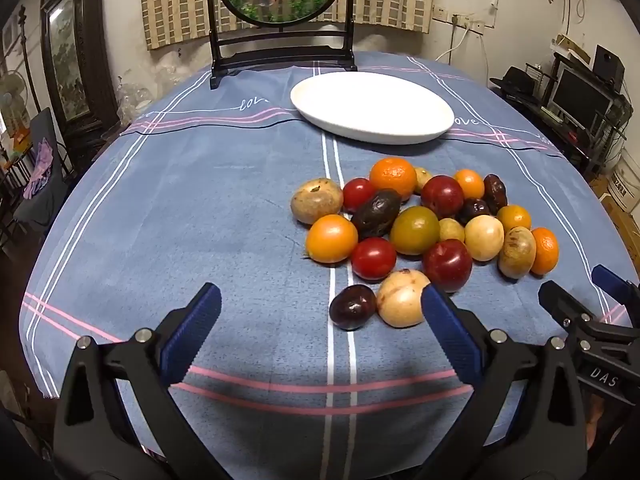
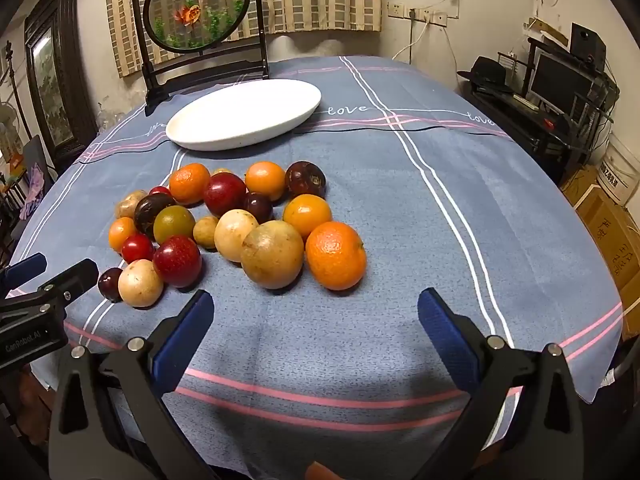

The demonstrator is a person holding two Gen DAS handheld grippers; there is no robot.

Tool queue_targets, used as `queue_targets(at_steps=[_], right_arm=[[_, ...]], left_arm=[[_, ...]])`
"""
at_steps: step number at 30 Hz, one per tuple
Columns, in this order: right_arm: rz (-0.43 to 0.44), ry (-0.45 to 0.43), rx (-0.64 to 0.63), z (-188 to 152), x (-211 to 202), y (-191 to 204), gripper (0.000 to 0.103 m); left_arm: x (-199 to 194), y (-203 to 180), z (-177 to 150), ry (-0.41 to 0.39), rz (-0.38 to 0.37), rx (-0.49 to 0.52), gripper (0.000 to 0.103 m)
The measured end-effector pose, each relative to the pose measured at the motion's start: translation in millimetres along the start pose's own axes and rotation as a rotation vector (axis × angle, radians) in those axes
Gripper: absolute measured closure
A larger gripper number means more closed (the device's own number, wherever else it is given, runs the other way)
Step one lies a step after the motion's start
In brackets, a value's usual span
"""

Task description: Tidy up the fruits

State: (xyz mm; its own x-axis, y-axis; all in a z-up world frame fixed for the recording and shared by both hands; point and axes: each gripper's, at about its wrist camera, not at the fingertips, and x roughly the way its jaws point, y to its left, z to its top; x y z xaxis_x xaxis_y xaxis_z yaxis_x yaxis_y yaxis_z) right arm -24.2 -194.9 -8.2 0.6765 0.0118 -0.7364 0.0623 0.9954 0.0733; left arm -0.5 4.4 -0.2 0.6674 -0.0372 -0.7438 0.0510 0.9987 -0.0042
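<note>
A pile of several fruits (image 1: pixel 424 224) lies on the blue tablecloth: oranges, red tomatoes, dark plums and pale yellow passion fruits. The same pile (image 2: pixel 240 224) shows in the right wrist view. An empty white oval plate (image 1: pixel 372 106) sits behind the pile, and also shows in the right wrist view (image 2: pixel 244 114). My left gripper (image 1: pixel 320 310) is open and empty, in front of a dark plum (image 1: pixel 353 306) and a pale fruit (image 1: pixel 400 298). My right gripper (image 2: pixel 314 316) is open and empty, in front of an orange (image 2: pixel 336 255).
A dark wooden stand with a round goldfish screen (image 1: pixel 280 12) stands at the table's far edge behind the plate. The round table's edge curves away on both sides. A desk with a monitor (image 2: pixel 560 80) and boxes stand off to the right.
</note>
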Motion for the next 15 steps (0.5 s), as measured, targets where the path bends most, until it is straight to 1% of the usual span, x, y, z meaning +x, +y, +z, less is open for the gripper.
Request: queue_targets(at_steps=[5, 11, 15], right_arm=[[0.000, 0.001, 0.002, -0.3, 0.5, -0.7, 0.001], [0.001, 0.003, 0.001, -0.5, 1.6, -0.7, 0.001], [0.002, 0.004, -0.001, -0.3, 2.8, -1.1, 0.001]], left_arm=[[1.1, 3.0, 0.1, -0.001, 0.008, -0.015, 0.002], [0.8, 0.5, -1.4, 0.005, -0.014, -0.007, 0.002], [1.6, 0.3, -2.4, 0.009, -0.008, -0.012, 0.002]])
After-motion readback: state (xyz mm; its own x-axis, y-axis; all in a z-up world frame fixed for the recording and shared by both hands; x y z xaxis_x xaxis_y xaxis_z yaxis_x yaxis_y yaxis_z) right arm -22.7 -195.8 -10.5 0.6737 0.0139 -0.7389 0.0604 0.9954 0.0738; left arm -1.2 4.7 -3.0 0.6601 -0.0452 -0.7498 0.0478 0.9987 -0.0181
